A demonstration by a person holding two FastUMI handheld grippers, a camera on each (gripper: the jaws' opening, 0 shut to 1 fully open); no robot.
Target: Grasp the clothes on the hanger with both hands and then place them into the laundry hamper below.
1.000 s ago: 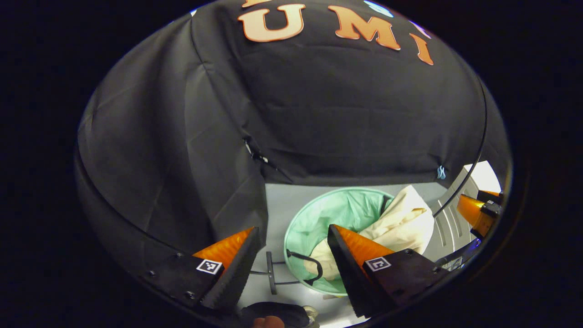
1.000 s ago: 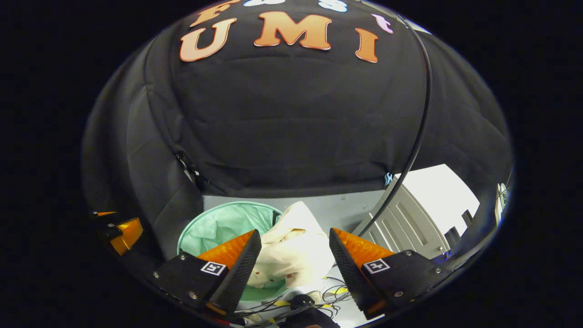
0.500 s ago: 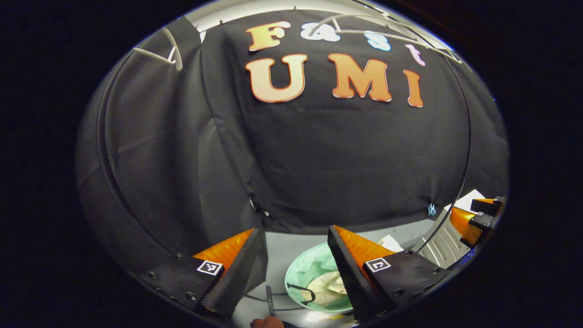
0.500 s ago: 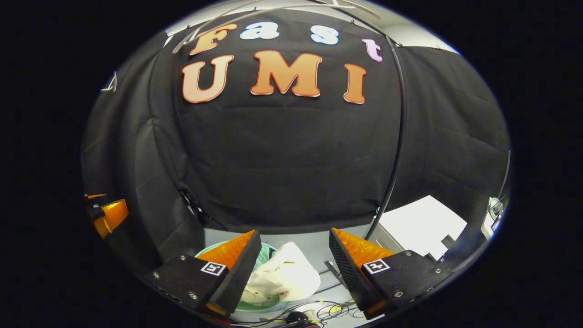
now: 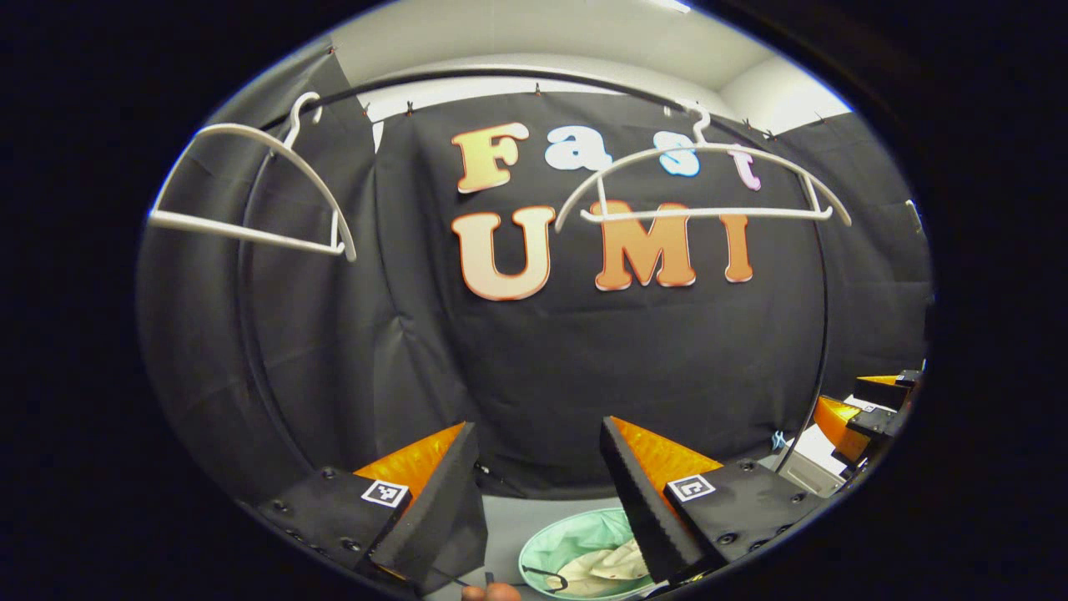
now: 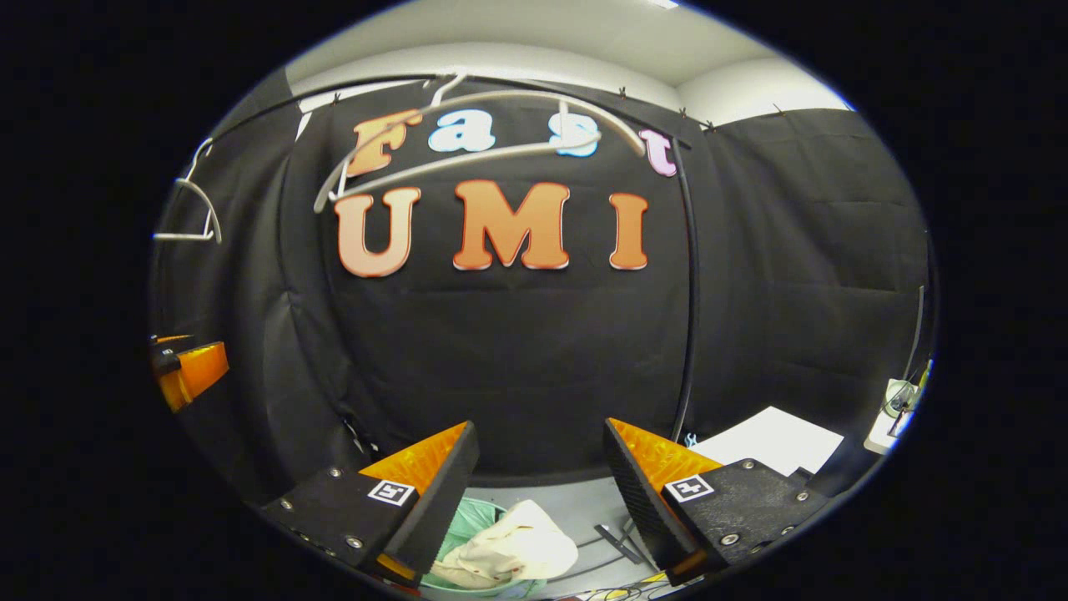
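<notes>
The cream garment (image 5: pixel 613 563) lies in the mint-green laundry hamper (image 5: pixel 567 538) on the floor, low in the left gripper view. My left gripper (image 5: pixel 534 430) is open and holds nothing, high above the hamper. In the right gripper view the garment (image 6: pixel 513 549) bulges over the hamper's rim (image 6: pixel 455 522). My right gripper (image 6: pixel 538 427) is open and bare too. Two bare white hangers (image 5: pixel 701 214) (image 5: pixel 242 234) hang from the rail above. The nearer hanger (image 6: pixel 534 147) looks blurred. Each gripper shows at the edge of the other's view: right gripper (image 5: pixel 859 409), left gripper (image 6: pixel 188 371).
A black curved pole (image 5: pixel 822 334) of the rack runs down on the right. A white cabinet top (image 6: pixel 768 438) stands to the right of the hamper. Cables and a thin dark bar (image 6: pixel 617 542) lie on the grey floor near the hamper.
Both grippers have risen and tipped upward, staying open. The hamper with the garment has dropped to the bottom of both views, and the bare hangers have come into sight.
</notes>
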